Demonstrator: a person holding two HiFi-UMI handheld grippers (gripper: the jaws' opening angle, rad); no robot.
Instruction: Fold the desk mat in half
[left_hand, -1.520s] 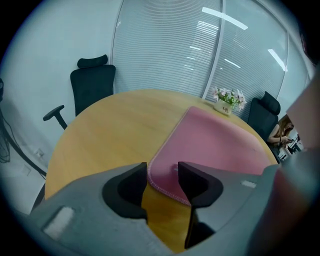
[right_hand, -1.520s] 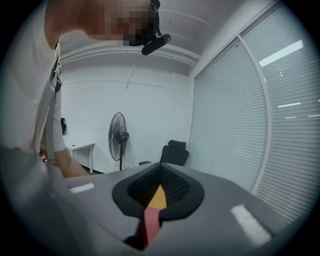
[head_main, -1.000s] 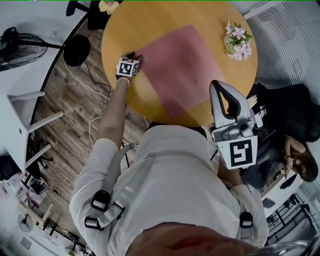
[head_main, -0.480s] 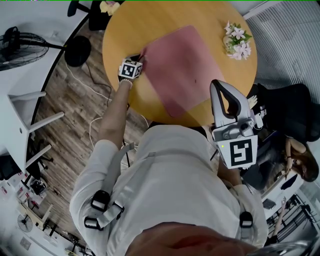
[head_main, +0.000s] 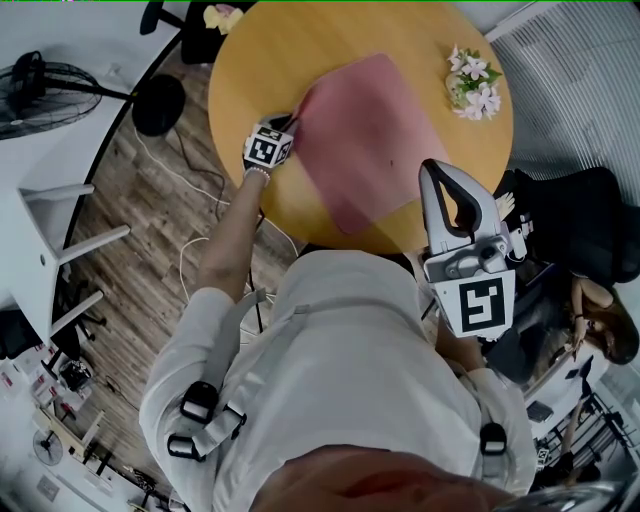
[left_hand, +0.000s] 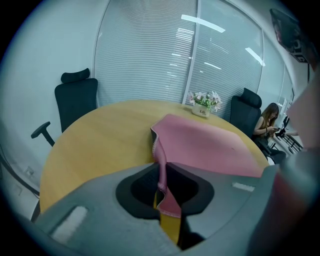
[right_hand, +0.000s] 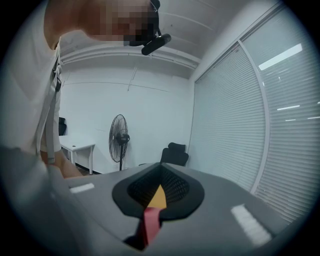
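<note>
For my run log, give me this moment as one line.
left gripper: jaws just closing, now clamped on desk mat corner, raised off table | right gripper: jaws together, empty | fold: not yet done

You're in an office: a round wooden desk (head_main: 250, 50) ringed by black swivel chairs (left_hand: 76, 97), slatted blinds (left_hand: 145, 55) across tall glass walls, a pedestal fan (right_hand: 119, 136), and loose cables (head_main: 185, 170) on the wood-plank floor (head_main: 130, 240).

The left hand-held gripper (left_hand: 163, 192), its jaws having just been closing, pinches a corner of the pink desk mat (left_hand: 205, 145). That corner is raised off the round yellow worktop (left_hand: 95, 140), and a flower pot (left_hand: 203, 103) stands beyond.
</note>
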